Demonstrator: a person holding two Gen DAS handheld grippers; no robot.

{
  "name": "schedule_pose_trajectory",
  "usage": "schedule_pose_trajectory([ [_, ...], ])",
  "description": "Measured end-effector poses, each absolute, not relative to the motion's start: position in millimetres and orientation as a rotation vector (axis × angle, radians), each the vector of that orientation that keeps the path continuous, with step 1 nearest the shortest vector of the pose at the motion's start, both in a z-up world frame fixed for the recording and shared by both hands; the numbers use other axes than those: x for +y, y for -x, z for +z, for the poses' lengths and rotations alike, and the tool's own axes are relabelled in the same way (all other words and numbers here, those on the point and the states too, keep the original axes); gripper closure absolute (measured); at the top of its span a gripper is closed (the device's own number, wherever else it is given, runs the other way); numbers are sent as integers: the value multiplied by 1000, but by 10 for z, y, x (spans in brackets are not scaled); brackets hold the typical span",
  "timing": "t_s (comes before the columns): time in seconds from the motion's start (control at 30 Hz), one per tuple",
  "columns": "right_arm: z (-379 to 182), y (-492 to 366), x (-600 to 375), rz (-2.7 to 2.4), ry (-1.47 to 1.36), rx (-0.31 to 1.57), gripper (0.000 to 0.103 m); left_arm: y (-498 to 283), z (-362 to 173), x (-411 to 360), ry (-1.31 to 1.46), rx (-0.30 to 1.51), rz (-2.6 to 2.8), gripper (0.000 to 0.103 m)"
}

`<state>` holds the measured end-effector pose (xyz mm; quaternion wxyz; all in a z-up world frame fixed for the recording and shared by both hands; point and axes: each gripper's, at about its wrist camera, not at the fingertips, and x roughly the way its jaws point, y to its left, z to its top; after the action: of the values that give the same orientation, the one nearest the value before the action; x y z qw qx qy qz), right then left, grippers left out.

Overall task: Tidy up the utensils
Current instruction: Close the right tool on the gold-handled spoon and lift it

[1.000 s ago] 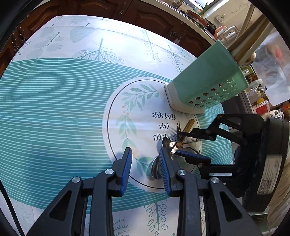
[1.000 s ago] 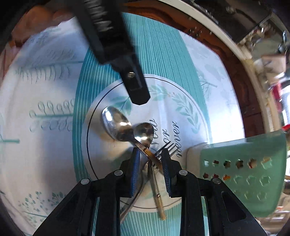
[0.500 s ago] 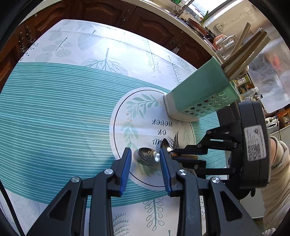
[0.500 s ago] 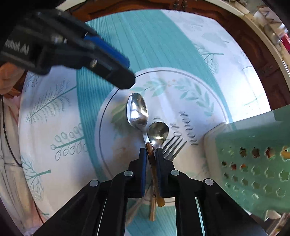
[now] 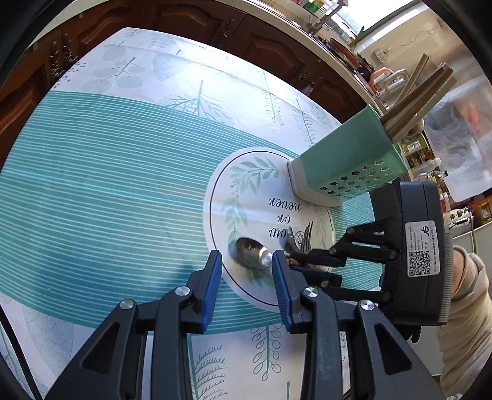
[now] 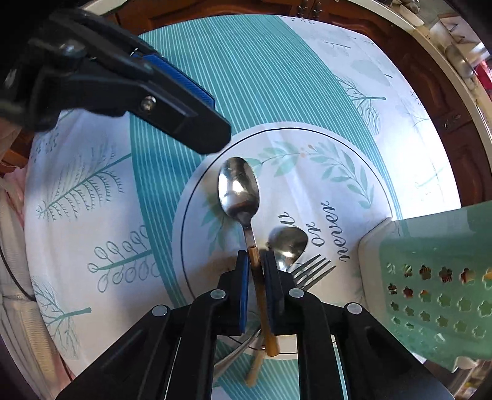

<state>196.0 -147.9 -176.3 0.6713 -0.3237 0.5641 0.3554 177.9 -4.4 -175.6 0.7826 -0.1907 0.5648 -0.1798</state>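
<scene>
A large spoon (image 6: 238,187) with a wooden handle lies on the tablecloth's round white print. My right gripper (image 6: 255,257) is shut on its handle, just behind the bowl. A smaller spoon (image 6: 287,243) and a fork (image 6: 313,269) lie to its right. The green utensil holder (image 6: 436,277) stands at the right. In the left wrist view the large spoon (image 5: 252,249) sits just beyond my open, empty left gripper (image 5: 246,261); the right gripper (image 5: 310,257) reaches in from the right, and the holder (image 5: 347,163) holds several sticks.
The teal striped tablecloth (image 5: 107,184) covers the table. Dark wooden cabinets (image 5: 215,27) run behind it. A cluttered counter with bottles (image 5: 430,166) stands beyond the holder. The left gripper's fingers (image 6: 184,104) hang over the cloth in the right wrist view.
My right gripper has closed on the large spoon's handle and both views have risen and pulled back. The left gripper has drawn back from the spoons.
</scene>
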Motion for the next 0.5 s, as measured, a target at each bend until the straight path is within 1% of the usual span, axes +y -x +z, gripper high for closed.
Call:
schedule_pose_trajectory([
  [0.03,-1810,-1947,-1492,801,698,1272,97,-1767,-1739,-29,416,1214,-383,72],
  [0.13,-1689,-1861,-1701,786,535,1247,97,-1738,-1671,9,429,1190,-376,72],
  [0.3,-1522,-1760,-2276,701,108,1177,97,-1699,-1579,-33,420,1179,-394,72],
  [0.4,-1411,-1584,-2675,663,-197,1084,97,-1676,-1520,-156,398,1182,-422,72],
  [0.5,-1298,-1393,-3067,596,-496,939,97,-1641,-1456,-308,366,1180,-451,72],
])
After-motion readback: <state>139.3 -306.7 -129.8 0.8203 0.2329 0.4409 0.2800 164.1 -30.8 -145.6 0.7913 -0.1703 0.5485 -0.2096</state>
